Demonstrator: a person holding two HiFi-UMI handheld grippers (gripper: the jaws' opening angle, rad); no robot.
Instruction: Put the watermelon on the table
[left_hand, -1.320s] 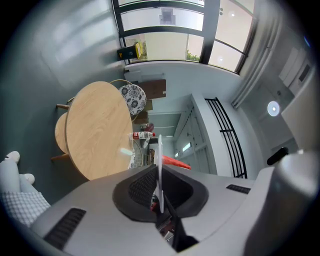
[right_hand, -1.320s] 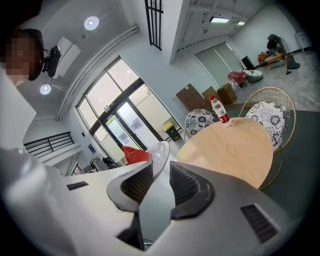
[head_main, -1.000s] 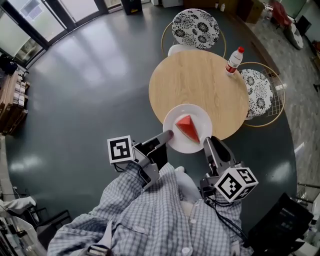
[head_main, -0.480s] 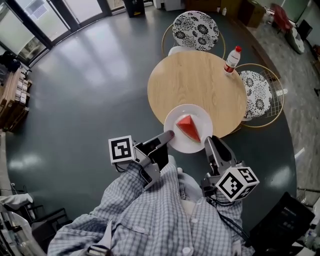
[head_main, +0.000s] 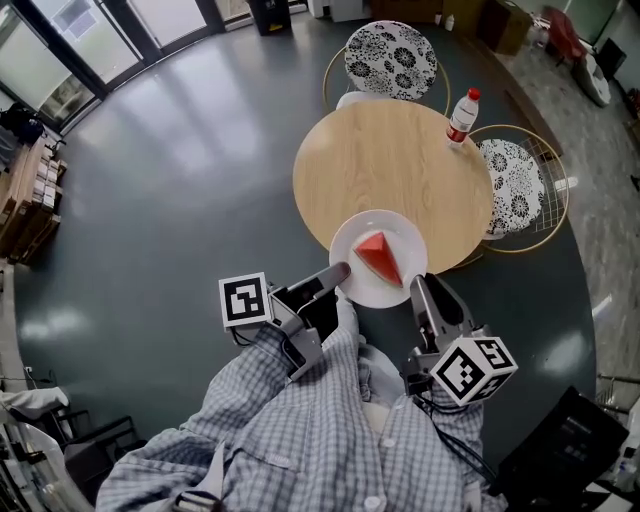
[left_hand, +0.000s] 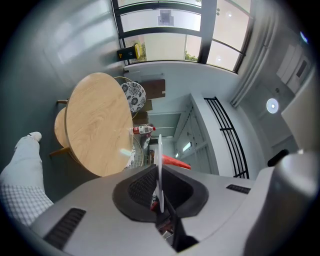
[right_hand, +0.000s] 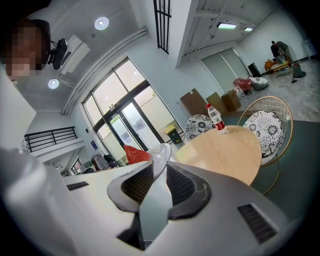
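A red watermelon wedge (head_main: 378, 256) lies on a white plate (head_main: 403, 283) held over the near edge of the round wooden table (head_main: 390, 160). My left gripper (head_main: 338, 273) is shut on the plate's left rim, and my right gripper (head_main: 417, 287) is shut on its right rim. In the left gripper view the plate (left_hand: 160, 165) stands edge-on between the jaws, with the watermelon wedge (left_hand: 176, 161) just past it. In the right gripper view the plate's rim (right_hand: 161, 156) sits clamped between the jaws and the watermelon wedge (right_hand: 135, 154) shows behind it.
A plastic bottle with a red cap (head_main: 461, 117) stands at the table's far right edge. Two patterned wire chairs (head_main: 391, 57) (head_main: 519, 184) stand behind and right of the table. Dark floor (head_main: 170, 180) surrounds it. Glass doors (head_main: 60, 50) lie at the far left.
The plate with the watermelon has crept slightly farther toward the table; both grippers keep their hold.
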